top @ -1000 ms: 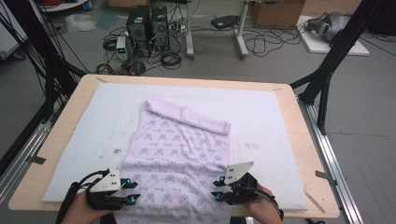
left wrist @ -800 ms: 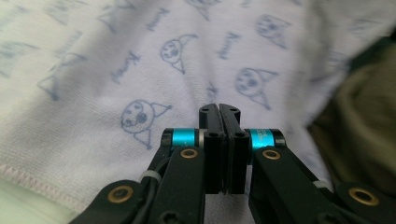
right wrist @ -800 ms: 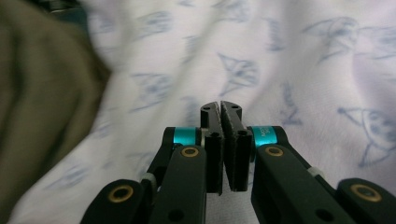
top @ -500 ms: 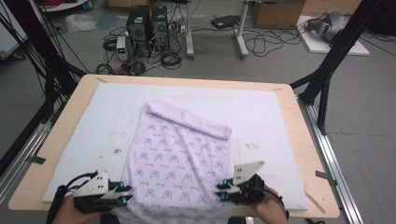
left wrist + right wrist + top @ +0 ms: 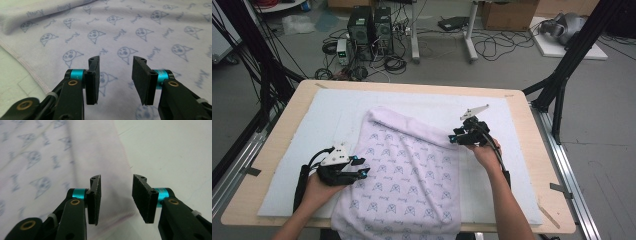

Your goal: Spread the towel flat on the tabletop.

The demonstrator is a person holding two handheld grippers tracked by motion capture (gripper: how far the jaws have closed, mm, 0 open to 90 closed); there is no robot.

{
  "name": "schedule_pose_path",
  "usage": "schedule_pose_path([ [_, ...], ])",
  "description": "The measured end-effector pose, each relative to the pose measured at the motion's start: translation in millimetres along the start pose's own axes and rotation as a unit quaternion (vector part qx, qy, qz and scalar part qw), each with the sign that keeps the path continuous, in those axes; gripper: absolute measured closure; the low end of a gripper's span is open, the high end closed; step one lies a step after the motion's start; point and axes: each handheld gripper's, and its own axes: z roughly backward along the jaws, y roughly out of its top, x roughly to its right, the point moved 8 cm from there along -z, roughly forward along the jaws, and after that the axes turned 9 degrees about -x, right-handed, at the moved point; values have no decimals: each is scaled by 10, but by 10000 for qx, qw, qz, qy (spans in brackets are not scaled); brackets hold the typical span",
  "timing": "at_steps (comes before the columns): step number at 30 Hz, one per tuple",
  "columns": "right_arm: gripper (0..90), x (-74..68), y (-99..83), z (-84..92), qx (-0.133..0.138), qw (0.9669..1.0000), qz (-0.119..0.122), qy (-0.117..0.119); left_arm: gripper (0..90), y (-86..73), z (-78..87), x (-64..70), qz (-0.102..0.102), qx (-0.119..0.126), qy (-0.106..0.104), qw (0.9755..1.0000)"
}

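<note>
The patterned towel [image 5: 407, 175] lies on the table's white mat [image 5: 312, 125]. Left gripper [image 5: 358, 167] at its left edge and right gripper [image 5: 455, 136] at its folded far-right corner have both just opened partway, jaws empty.

table [image 5: 277, 150]: wood, white mat [image 5: 312, 125] | floor: computer towers [image 5: 371, 25], cables [image 5: 492, 47], possibly cardboard box [image 5: 507, 14]

**Table & what's on it**

Wooden table [image 5: 532, 165], light top w/ rounded corners, dark metal frame and rails along both sides. White mat [image 5: 312, 130] covers most of the top; bare wood shows round the edges. On the mat lies a pale lilac towel [image 5: 412, 180] w/ blue cartoon print, far edge folded over into a roll, near edge hanging off the table's front.
</note>
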Motion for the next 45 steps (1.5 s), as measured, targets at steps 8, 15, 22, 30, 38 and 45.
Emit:
schedule_pose_path([
  [8, 848, 14, 42, -162, -407, 9986, 95, 331, 571, -6, -63, 12, -26, -35, 30, 10000],
  [15, 771, 402, 486, 91, -47, 9960, -63, -890, 564, -1, -57, -19, -1, -11, 93, 10000],
  [22, 667, 390, 327, 111, -207, 9963, -162, -813, 526, -35, -56, -75, 110, -58, 128, 9998],
  [30, 577, -75, 170, -77, -149, 9997, 183, 59, 537, -78, -90, -183, 304, -203, 278, 9989],
  [38, 551, -605, -78, -102, -159, 9958, 803, 401, 595, -150, -114, -259, 312, -437, 214, 9983],
  [45, 871, -724, -267, -125, -372, 9940, 822, 611, 883, -156, -77, -181, 69, -529, 240, 9983],
])
